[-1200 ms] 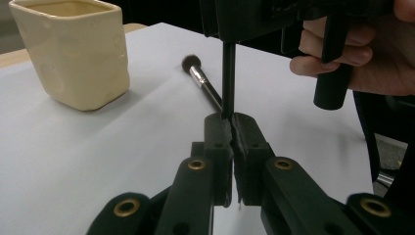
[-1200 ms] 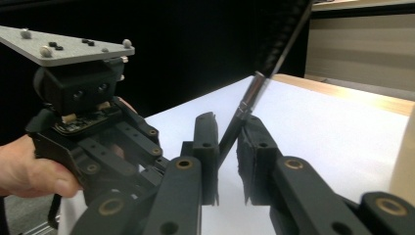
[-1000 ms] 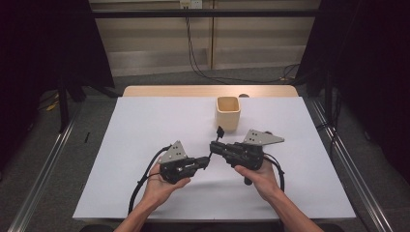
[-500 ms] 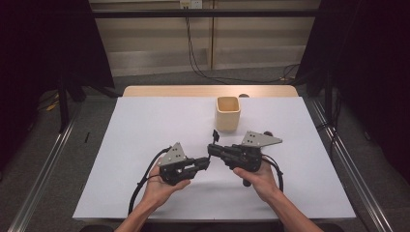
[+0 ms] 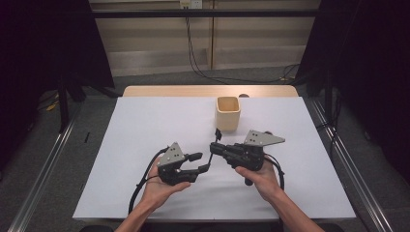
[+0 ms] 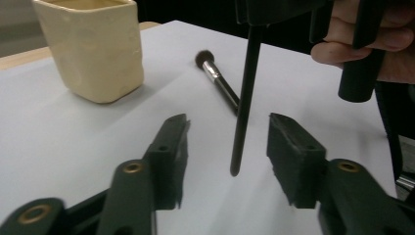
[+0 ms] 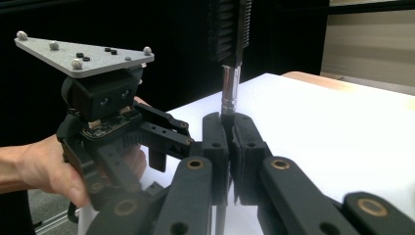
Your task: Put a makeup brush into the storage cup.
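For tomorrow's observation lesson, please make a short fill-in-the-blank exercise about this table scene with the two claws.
1. The right claw is shut on a ____.
2. The left claw is ____, its jaws either side of the brush handle.
3. The cream cup stands ____ on the white table.

Missing words: brush; open; upright

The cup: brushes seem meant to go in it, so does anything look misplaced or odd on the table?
One brush lies flat on the table beside the cup, not in it. The right hand-held gripper holds another brush upright, its handle tip hanging between the open jaws of the left hand-held gripper. Nothing looks spilled or damaged.
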`<action>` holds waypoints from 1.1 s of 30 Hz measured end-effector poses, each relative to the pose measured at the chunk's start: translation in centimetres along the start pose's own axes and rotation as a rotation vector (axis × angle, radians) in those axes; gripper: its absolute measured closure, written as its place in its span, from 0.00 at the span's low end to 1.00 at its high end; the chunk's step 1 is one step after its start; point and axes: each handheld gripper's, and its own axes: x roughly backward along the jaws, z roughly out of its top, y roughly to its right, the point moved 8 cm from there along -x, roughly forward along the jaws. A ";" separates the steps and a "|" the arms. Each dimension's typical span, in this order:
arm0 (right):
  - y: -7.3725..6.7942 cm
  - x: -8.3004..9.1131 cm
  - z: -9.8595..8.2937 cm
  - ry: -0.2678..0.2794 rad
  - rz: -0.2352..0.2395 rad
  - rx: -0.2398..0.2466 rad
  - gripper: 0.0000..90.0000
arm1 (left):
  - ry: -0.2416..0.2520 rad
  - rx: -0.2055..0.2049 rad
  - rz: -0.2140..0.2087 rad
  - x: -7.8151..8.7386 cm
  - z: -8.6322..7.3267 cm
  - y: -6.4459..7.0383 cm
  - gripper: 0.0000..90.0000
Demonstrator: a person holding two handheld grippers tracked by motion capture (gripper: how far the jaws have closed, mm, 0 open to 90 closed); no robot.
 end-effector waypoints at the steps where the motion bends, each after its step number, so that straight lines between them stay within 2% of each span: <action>1: 0.1 0.1 0.0 0.002 -0.003 -0.003 0.97 | 0.004 0.011 0.005 0.1 0.0 -0.1 0.50; 5: 0.3 0.3 0.1 0.004 -0.011 -0.001 0.97 | 0.009 0.022 0.039 0.6 0.1 -0.6 0.35; 7: 0.4 0.4 0.2 0.004 -0.015 -0.002 0.97 | 0.011 0.044 0.057 1.0 0.2 -0.9 0.29; 9: 0.6 0.6 0.2 0.007 -0.020 -0.001 0.97 | 0.020 0.056 0.072 1.5 0.2 -1.1 0.25; 12: 0.8 0.8 0.3 0.008 -0.028 -0.005 0.97 | 0.012 0.048 0.114 2.4 0.0 -1.9 0.18; 14: 0.9 0.9 0.3 0.009 -0.033 -0.004 0.97 | 0.033 0.050 0.128 3.0 0.0 -2.3 0.14; 17: 1.1 0.9 0.3 0.006 -0.039 -0.005 0.97 | 0.023 0.095 0.142 3.7 -0.4 -2.9 0.09; 18: 1.1 0.9 0.3 0.005 -0.040 -0.005 0.97 | 0.015 0.097 0.148 3.9 -0.6 -3.1 0.07; 22: 1.3 0.9 0.2 -0.002 -0.044 -0.004 0.97 | 0.019 0.087 0.163 5.0 -0.9 -3.6 0.04; 25: 1.6 1.0 0.3 0.002 -0.051 -0.007 0.97 | 0.037 0.104 0.171 5.9 -0.9 -3.9 0.04; 27: 1.8 1.2 0.4 0.005 -0.057 -0.006 0.97 | 0.060 0.110 0.197 6.5 -0.9 -4.3 0.04; 29: 2.1 1.3 0.5 0.007 -0.063 -0.007 0.97 | 0.070 0.105 0.202 7.2 -1.0 -4.4 0.04; 33: 2.6 1.6 0.8 0.010 -0.083 -0.010 0.97 | 0.074 0.092 0.242 8.3 -1.6 -5.1 0.03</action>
